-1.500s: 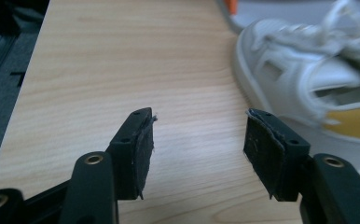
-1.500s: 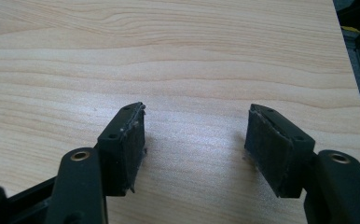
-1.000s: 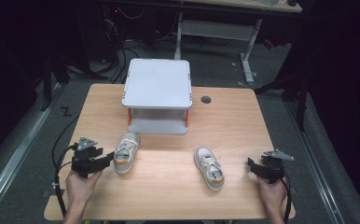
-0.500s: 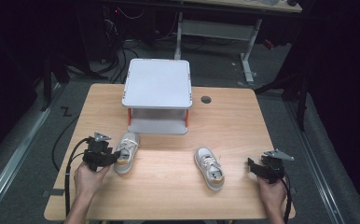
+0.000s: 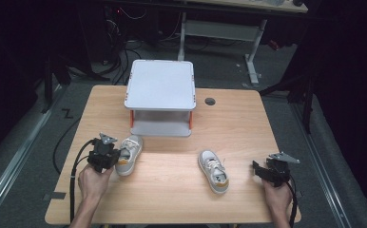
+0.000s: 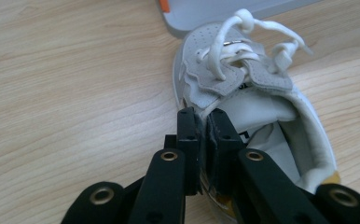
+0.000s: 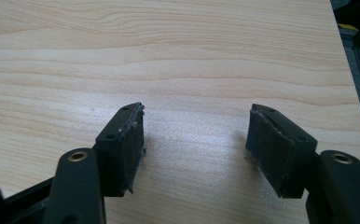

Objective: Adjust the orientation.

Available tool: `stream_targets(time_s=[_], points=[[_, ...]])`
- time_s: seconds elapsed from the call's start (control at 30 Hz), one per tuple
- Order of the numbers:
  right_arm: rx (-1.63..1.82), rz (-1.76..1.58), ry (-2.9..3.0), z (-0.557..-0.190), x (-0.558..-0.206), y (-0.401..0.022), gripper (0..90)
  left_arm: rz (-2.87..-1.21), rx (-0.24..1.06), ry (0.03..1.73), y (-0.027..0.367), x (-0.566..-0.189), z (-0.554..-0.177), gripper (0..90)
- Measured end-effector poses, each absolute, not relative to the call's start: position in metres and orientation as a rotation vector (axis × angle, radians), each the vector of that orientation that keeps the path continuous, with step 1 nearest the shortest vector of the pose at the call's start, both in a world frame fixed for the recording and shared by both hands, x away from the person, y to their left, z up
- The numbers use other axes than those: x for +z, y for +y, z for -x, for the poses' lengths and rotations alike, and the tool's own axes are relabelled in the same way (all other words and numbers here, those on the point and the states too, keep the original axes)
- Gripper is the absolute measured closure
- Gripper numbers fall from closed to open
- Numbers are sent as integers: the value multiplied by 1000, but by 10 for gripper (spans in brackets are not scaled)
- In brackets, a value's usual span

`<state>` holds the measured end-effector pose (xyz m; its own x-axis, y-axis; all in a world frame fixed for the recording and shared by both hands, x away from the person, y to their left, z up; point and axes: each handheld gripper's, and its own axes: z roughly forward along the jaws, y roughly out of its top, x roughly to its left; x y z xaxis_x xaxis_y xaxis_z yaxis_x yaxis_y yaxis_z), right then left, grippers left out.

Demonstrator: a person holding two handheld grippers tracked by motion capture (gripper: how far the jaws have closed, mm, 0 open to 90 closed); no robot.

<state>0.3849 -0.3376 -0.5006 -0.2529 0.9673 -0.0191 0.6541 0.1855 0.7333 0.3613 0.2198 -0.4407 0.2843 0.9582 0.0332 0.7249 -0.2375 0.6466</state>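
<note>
High view puts my left hand-held gripper (image 5: 116, 158) at the lower left of the frame, tight against the heel end of the left shoe (image 5: 129, 155), which lies on the worktop (image 5: 172, 204) just below the grey shelf (image 5: 160, 85). Left gripper view, centre of the frame: I see the two black jaws drawn almost together on the shoe's (image 6: 257, 121) heel collar, one pad outside the wall and one inside the opening, so the rim is pinched between them. They have just been closing, with that rim in the gap. The laces (image 6: 243, 32) sit toward the top of that frame, near the shelf's corner (image 6: 206, 11).

My right hand-held gripper (image 5: 257, 170) rests at the lower right of the high view, well apart from the right shoe (image 5: 214, 171), which lies toe-down near the lower middle. Right gripper view shows its jaws standing wide over bare worktop (image 7: 169, 56), nothing between them (image 7: 194, 137).
</note>
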Motion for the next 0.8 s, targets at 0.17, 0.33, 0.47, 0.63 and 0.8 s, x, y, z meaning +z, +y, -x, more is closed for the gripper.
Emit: stream_targets(time_s=[0.17,0.33,0.47,0.63,0.8], points=[[847,-1514,1981,-385,-501,-338,363,-2027,589,1487,210,-433,-361,851],[847,-1512,1982,-385,-501,-338,363,-2026,539,1412,184,-423,-363,851],[847,-1513,1983,-385,-501,-338,360,-2039,520,1366,158,-420,-369,852],[849,-1510,1986,-385,-501,-337,358,-2056,495,1337,137,-421,-374,851],[850,-1509,1988,-385,-501,-337,357,-2081,482,1317,112,-424,-380,852]])
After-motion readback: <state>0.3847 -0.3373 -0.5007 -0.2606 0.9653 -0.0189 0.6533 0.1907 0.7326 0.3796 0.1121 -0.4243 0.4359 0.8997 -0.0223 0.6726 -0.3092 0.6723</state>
